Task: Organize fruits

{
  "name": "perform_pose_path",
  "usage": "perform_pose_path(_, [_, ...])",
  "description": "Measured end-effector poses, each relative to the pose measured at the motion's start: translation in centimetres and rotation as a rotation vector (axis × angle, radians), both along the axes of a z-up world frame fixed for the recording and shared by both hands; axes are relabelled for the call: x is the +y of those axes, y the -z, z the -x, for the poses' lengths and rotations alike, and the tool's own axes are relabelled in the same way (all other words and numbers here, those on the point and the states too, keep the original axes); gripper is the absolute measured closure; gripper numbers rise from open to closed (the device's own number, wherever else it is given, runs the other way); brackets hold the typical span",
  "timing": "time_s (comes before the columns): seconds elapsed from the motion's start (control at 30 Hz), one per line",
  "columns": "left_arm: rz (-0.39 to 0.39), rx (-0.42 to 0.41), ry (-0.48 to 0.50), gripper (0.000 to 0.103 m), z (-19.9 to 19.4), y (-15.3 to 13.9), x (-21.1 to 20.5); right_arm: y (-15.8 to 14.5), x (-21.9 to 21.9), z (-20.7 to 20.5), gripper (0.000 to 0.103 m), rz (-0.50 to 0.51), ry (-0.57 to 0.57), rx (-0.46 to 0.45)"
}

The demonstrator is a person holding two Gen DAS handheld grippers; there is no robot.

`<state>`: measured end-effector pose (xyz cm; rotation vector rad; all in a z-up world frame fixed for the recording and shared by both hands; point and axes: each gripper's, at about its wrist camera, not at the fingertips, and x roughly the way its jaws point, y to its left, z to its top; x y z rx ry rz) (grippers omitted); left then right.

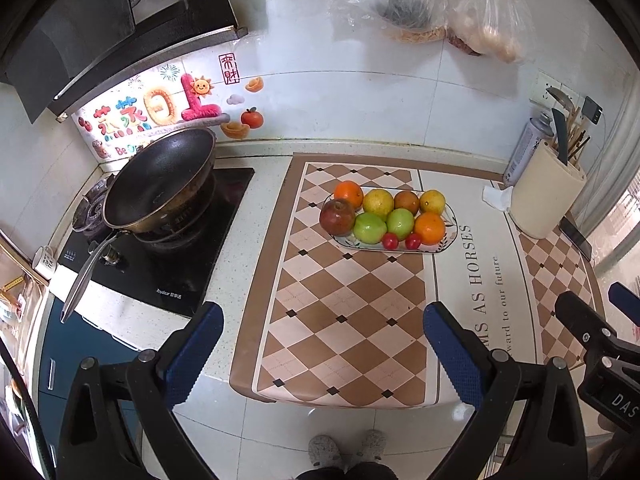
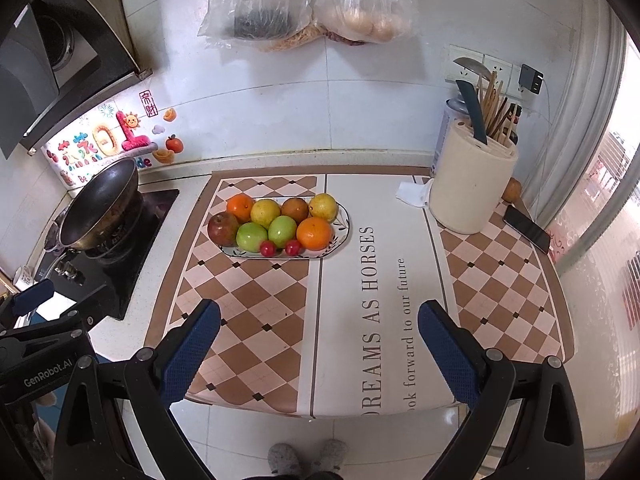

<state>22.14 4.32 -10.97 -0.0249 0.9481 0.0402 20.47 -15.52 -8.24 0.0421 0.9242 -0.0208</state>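
The fruit plate [image 1: 451, 227] sits on the checked mat [image 1: 340, 340], near the back of the counter, w/ 10 fruits on it. Counted: 2 bright oranges [image 1: 349, 194], 2 yellow ones [image 1: 378, 202], 1 dark brownish-orange one [image 1: 406, 201], 2 green apples [image 1: 370, 227], 1 red apple [image 1: 337, 216] at the left end, and 2 small red tomatoes [image 1: 390, 241] at the front edge. The fruits sit close, touching each other. The left gripper [image 1: 322, 344] has its jaws wide apart, holding nothing, well apart from the plate. The right gripper [image 2: 318, 340] is the same: jaws apart, nothing in them. A black pan [image 1: 160, 178] sits on the stove to the left. 1 cream knife holder [image 2: 472, 184] stands at the right, w/ 1 phone [image 2: 527, 229] just beside it. 2 plastic bags [image 2: 256, 4] hang on the wall.
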Motion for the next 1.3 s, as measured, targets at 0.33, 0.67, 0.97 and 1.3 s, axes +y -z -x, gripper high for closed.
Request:
perform_pose_path(0.33, [-0.005, -0.017, -0.016, 0.001, 0.0, -0.2, 0.1, -0.2, 0.0, -0.4, 0.002, 0.005, -0.006, -0.001])
perform_pose_path(0.67, [-0.003, -0.02, -0.013, 0.001, 0.4, -0.4, 0.0, -0.3, -0.2, -0.1, 0.002, 0.008, -0.013, 0.0])
perform_pose_path(0.97, [-0.006, -0.027, -0.008, 0.001, 0.5, -0.6, -0.2, -0.7, -0.3, 0.3, 0.002, 0.01, -0.016, -0.013])
perform_pose_path(1.3, [-0.006, -0.03, -0.006, 0.001, 0.9, -0.7, -0.3, -1.0, -0.3, 0.5, 0.002, 0.01, -0.014, -0.014])
